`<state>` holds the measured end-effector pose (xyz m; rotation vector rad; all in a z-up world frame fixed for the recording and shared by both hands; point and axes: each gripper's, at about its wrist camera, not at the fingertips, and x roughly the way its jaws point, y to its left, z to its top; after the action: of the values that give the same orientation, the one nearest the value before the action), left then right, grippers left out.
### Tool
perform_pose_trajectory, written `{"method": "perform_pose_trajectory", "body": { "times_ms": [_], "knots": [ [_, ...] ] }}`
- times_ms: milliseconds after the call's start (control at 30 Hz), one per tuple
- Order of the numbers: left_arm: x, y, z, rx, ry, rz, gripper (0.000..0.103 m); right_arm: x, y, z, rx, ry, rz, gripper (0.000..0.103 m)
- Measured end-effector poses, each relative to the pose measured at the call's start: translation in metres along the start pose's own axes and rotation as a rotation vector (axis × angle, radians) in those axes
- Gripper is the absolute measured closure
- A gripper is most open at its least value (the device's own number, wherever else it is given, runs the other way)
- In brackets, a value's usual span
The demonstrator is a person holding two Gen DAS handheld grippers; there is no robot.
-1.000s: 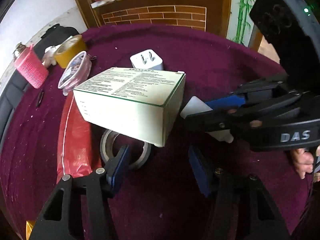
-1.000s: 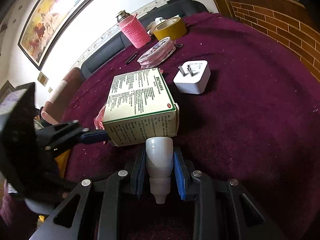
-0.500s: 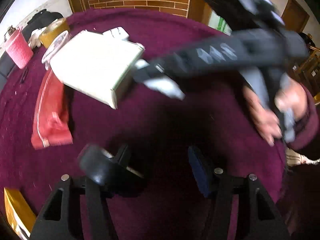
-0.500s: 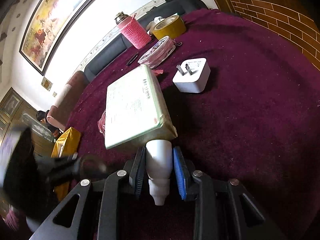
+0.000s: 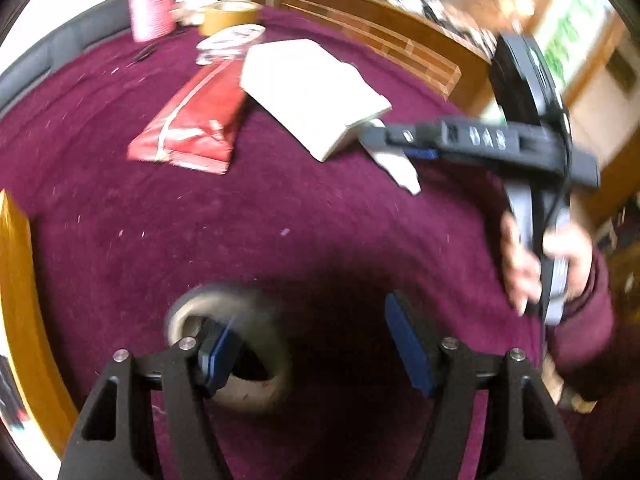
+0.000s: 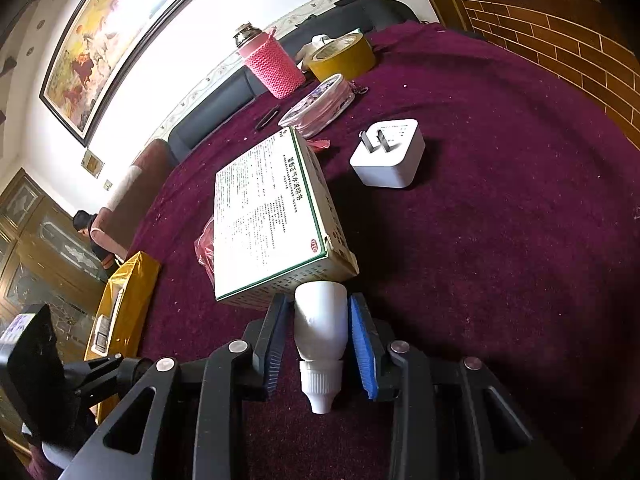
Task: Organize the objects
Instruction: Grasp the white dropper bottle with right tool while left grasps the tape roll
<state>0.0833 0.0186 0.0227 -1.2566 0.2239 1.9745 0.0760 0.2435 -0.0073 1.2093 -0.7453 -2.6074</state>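
Observation:
My left gripper is open, with a grey tape ring hooked over its left finger, above the purple cloth. My right gripper is shut on a small white dropper bottle, its cap pointing back toward the camera. The bottle's base touches the near end of a white and green medicine box. In the left wrist view the right gripper holds the bottle against the box, which rests on a red packet.
A white plug adapter, a round clear case, a yellow tape roll and a pink knitted bottle lie beyond the box. A yellow package sits at the table's left edge.
My left gripper has pulled back from the box, carrying the tape ring on its left finger. My right gripper keeps the bottle against the box, which has tilted slightly.

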Motion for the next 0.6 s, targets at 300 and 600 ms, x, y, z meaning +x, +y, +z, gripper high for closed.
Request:
{"method": "perform_pose_trajectory", "body": {
  "times_ms": [300,600],
  "knots": [
    [-0.004,0.008,-0.005,-0.098,-0.052,0.032,0.093,0.003,0.015,-0.001,-0.083,-0.012,-0.088,0.069],
    [0.005,-0.045,-0.022,0.126,-0.040,0.268,0.054,0.013,0.042,-0.006,-0.238,0.029,-0.264,0.069]
  ]
}}
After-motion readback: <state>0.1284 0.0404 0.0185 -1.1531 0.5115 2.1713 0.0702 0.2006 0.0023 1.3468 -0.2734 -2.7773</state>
